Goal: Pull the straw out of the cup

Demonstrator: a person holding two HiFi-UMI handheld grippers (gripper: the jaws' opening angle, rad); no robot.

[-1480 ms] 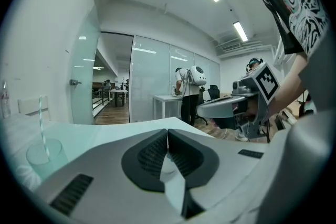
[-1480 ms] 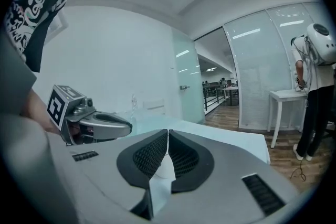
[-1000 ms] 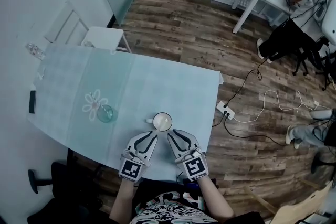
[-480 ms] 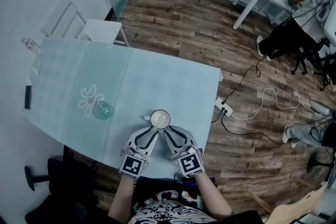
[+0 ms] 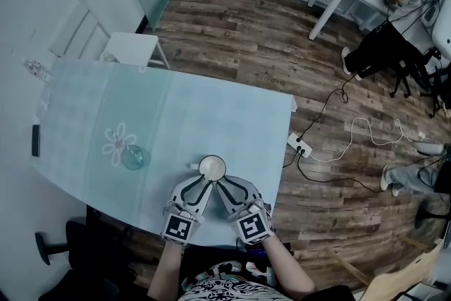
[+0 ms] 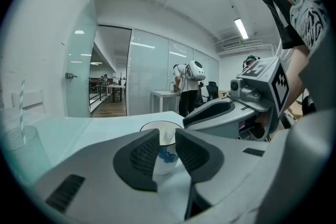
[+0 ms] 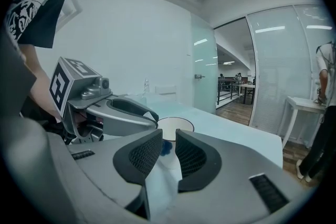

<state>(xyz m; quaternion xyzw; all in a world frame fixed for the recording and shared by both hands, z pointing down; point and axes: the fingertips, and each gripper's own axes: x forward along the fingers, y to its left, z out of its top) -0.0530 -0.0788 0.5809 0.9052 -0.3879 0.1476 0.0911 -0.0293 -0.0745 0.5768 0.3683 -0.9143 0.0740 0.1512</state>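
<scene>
Straw (image 6: pixel 21 105) stood upright in glass cup (image 5: pixel 132 157), well left of left gripper (image 5: pixel 200 185) and right gripper (image 5: pixel 224 185), untouched. Table (image 5: pixel 232 109): wide bare top beyond, front edge under gripper bodies. I saw grippers closer together than second earlier, behind white mug (image 5: pixel 212 167). Left jaws just opened slightly, nothing between; right jaws narrowly apart, empty.

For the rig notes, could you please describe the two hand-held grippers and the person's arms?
The left hand-held gripper and right hand-held gripper: light grey, curved jaws, dark ribbed pads, black-and-white marker cube. Patterned black-and-white shirt, forearms uncovered.
</scene>
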